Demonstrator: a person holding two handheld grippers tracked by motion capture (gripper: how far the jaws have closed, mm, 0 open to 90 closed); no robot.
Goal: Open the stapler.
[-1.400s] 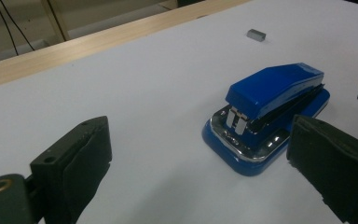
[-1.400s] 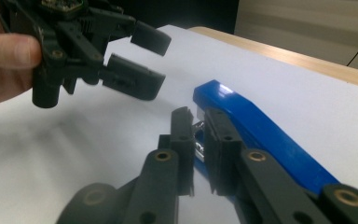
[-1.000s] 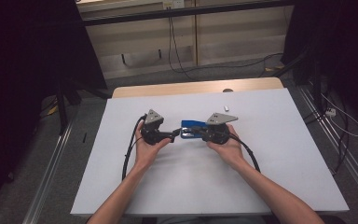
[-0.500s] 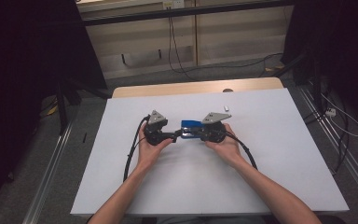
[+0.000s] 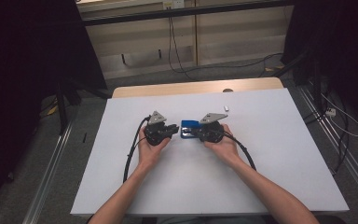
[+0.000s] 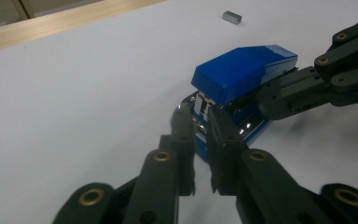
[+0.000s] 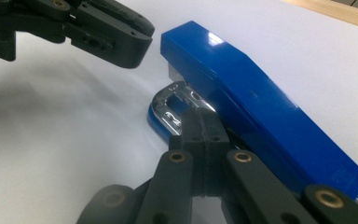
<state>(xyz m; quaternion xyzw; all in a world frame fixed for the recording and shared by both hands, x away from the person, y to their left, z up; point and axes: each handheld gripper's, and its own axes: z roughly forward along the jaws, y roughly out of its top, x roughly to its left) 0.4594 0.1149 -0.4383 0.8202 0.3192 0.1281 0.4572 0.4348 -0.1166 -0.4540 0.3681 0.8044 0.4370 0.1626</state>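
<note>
At the middle of the tabletop (image 5: 279, 158) lies the blue stapler (image 5: 189, 129), long axis running between the two tools. The right tool (image 7: 200, 122), jaws fully closed, rests against its rear. The left tool (image 6: 199, 122) has just been closing to a narrow gap at the metal nose, gripping nothing.

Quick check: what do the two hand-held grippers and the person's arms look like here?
Both are black linkage tools with brass-coloured pivot pins. The left hand-held gripper and the right hand-held gripper each carry a grey three-cornered plate on top, and a black cable trails from each. The person's forearms are bare, no sleeves in view.
</note>
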